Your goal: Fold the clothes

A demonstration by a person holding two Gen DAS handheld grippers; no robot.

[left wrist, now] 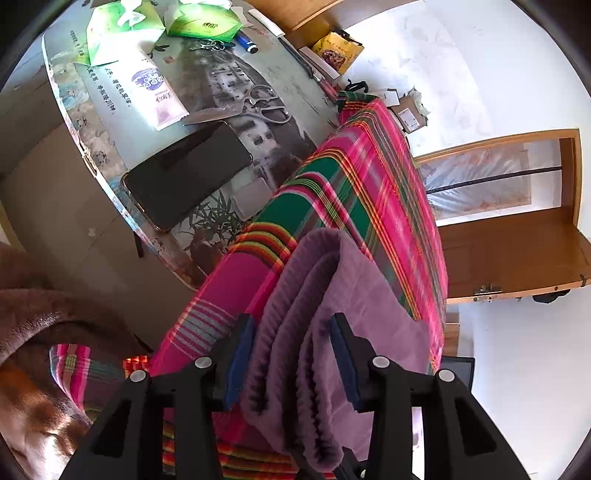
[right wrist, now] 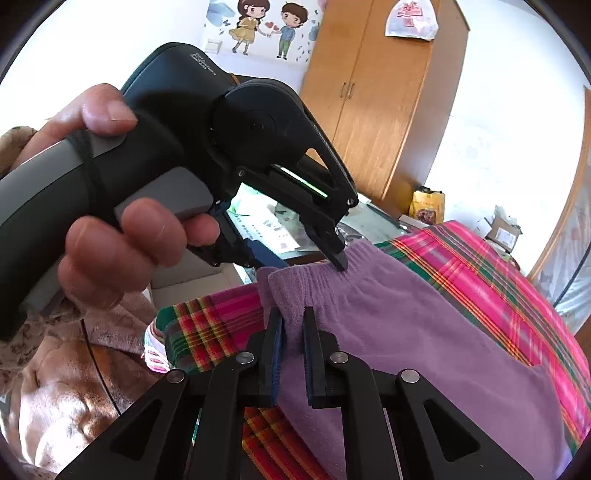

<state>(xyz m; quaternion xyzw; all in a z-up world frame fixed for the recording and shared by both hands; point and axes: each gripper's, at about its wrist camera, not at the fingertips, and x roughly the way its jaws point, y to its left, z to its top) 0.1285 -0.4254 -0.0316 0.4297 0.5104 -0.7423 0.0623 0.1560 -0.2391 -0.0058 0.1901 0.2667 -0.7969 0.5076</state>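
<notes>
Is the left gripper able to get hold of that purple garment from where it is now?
Probably yes. The purple garment's folded, ribbed edge already lies between the open fingers of the left gripper, with nothing in between. The right gripper pinches the same edge close by, leaving the left room.

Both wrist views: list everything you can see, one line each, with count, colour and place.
purple garment: one, purple, folded on the plaid cloth
plaid cloth: one, pink, green and red, under the garment
phone: one, black, on the table near its edge
scissors: one pair, metal, beyond the phone
tissue packs: two, green, at the far end of the table
wipes packet: one, white and purple, beside the phone
lighter: one, blue, by the tissues
table: one, printed top
wardrobe: one, wooden, against the wall
left gripper: one, black, jaws apart around the garment's edge
right gripper: one, black, shut on the garment
hand: one, holding the left gripper
</notes>
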